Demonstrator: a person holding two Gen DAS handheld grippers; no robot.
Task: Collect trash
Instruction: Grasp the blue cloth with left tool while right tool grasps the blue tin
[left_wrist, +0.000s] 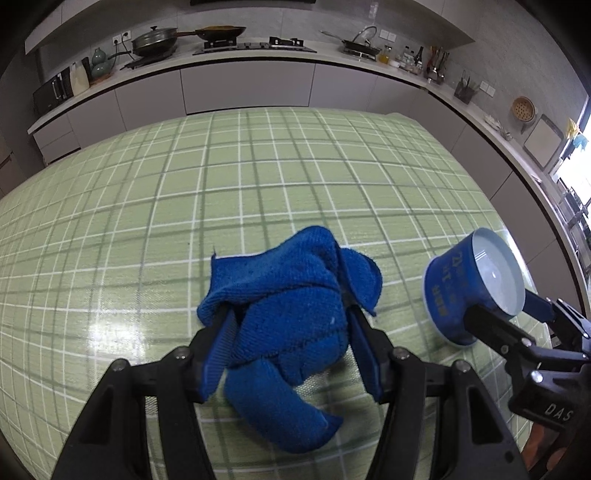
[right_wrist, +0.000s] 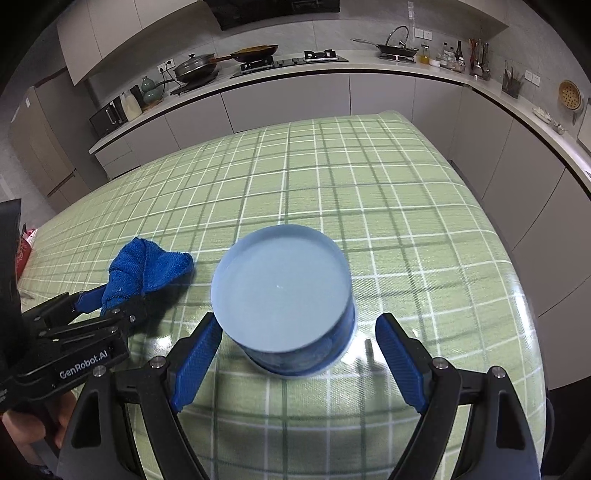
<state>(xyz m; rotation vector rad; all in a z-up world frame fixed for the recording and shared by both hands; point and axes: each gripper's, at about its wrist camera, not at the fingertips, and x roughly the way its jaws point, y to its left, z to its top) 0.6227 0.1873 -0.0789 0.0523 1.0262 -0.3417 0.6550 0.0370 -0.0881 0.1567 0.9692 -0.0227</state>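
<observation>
A crumpled blue cloth (left_wrist: 291, 317) lies on the green checked tablecloth (left_wrist: 258, 177). My left gripper (left_wrist: 288, 314) is shut on the cloth, which bulges between its blue pads. The cloth (right_wrist: 147, 269) and left gripper (right_wrist: 110, 299) also show in the right wrist view. A blue round container (right_wrist: 284, 295) with a pale blue inside stands on the table. My right gripper (right_wrist: 299, 328) is open around it, the left pad near its side, the right pad apart. The container (left_wrist: 469, 288) and right gripper (left_wrist: 506, 310) also show in the left wrist view.
The table's right edge (right_wrist: 517, 236) and far edge (left_wrist: 258, 110) drop to the floor. A kitchen counter (left_wrist: 236, 55) with pans, a stove and bottles runs behind and along the right. A small metal piece (right_wrist: 369, 350) lies beside the container.
</observation>
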